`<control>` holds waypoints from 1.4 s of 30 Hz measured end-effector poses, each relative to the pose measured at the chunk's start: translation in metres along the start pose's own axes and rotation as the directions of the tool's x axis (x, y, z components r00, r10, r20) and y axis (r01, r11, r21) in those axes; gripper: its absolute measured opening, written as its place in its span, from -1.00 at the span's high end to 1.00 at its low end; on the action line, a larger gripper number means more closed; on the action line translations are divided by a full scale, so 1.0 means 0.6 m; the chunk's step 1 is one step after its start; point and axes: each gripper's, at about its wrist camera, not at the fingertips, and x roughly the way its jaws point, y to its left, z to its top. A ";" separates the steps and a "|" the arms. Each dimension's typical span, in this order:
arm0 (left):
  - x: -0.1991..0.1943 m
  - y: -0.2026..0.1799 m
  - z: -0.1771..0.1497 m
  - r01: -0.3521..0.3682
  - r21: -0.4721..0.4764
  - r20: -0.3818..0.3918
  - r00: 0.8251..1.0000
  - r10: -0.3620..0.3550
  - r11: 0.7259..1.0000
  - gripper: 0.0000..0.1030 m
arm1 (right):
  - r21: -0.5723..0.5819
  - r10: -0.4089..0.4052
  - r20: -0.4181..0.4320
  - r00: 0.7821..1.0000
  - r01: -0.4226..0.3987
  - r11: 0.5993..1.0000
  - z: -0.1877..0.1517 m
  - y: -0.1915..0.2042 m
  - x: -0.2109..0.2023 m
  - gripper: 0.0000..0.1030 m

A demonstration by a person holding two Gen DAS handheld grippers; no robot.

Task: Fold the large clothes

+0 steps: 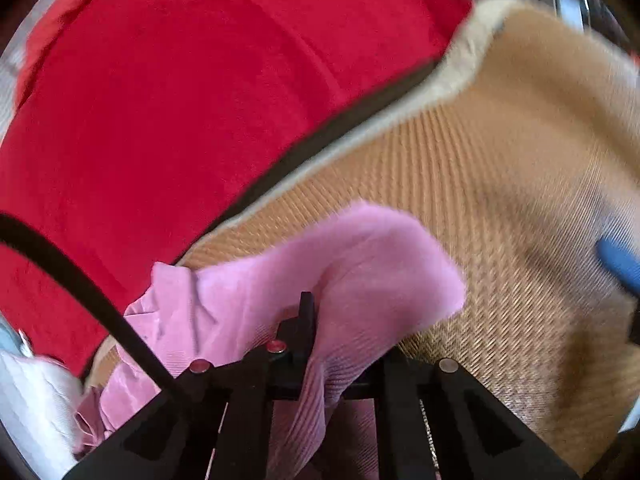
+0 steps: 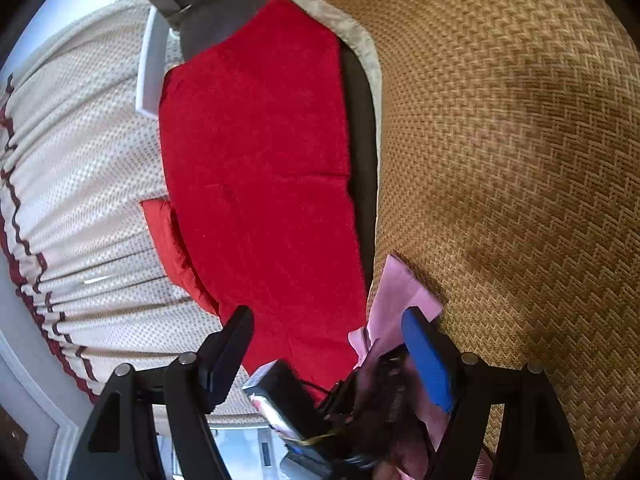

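A pink ribbed garment [image 1: 360, 264] is bunched over the woven straw mat [image 1: 500, 184]. My left gripper [image 1: 316, 332] is shut on the pink garment, which drapes over and between its black fingers. In the right wrist view my right gripper [image 2: 332, 344] stands open, its fingers wide apart. A corner of the pink garment [image 2: 396, 292] lies by its blue-padded right finger [image 2: 428, 360], touching it but not pinched. The blue pad also shows at the right edge of the left wrist view [image 1: 620, 264].
A red blanket [image 2: 260, 152] lies beside the straw mat [image 2: 500, 140], with a dark gap between them. A patterned beige curtain [image 2: 80, 168] hangs to the left. A black device with cables [image 2: 288, 396] sits between the right gripper's fingers. White cloth [image 1: 32, 400] lies at lower left.
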 end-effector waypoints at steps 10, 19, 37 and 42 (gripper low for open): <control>-0.164 0.179 -0.108 0.030 -0.293 0.165 0.986 0.020 0.956 0.89 | -0.148 -0.068 -0.128 0.990 0.049 0.988 -0.057 0.032 0.058 -0.54; -0.159 0.315 -0.326 -0.032 -0.465 -0.023 0.999 0.024 0.885 0.06 | -0.397 -0.178 -0.276 0.944 0.057 0.916 -0.176 0.057 0.141 -0.54; -0.185 0.445 -0.531 -0.083 -0.657 -0.079 0.996 0.041 0.750 -0.20 | -0.551 -0.428 -0.339 0.838 0.193 0.812 -0.260 -0.003 0.231 -0.42; -0.177 0.499 -0.538 -0.094 -0.746 -0.076 0.996 0.057 0.660 -0.21 | -0.641 -0.408 -0.304 0.861 0.132 0.756 -0.283 0.034 0.221 -0.44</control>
